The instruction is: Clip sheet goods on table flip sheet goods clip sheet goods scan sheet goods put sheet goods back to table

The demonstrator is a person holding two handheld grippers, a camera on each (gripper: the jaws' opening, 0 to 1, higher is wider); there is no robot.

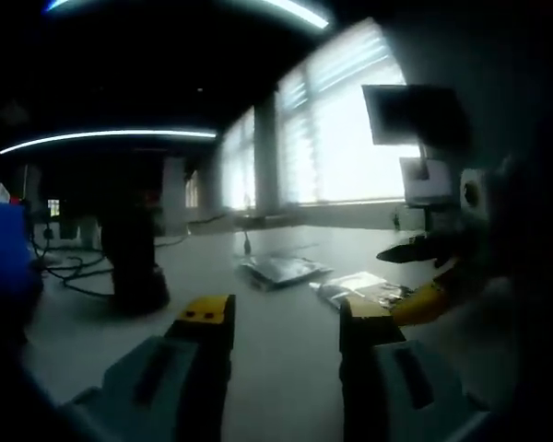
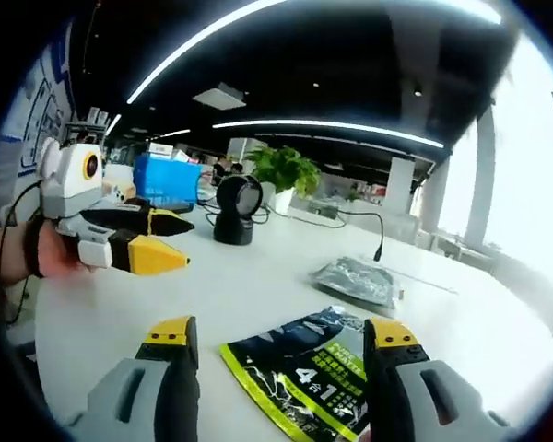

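In the left gripper view the left gripper is open and holds nothing. The white table lies ahead. Two flat packets rest well beyond the jaws, a grey packet and, more to the right, a sachet. The right gripper comes in from the right, near the sachet.

In the right gripper view the right gripper is open and empty. The green sachet lies flat between its jaws, long axis running away and to the right. The grey packet lies further. A scanner stands toward the far edge. The left gripper hovers at the left, well apart. I judge the right one is nearer for clipping.
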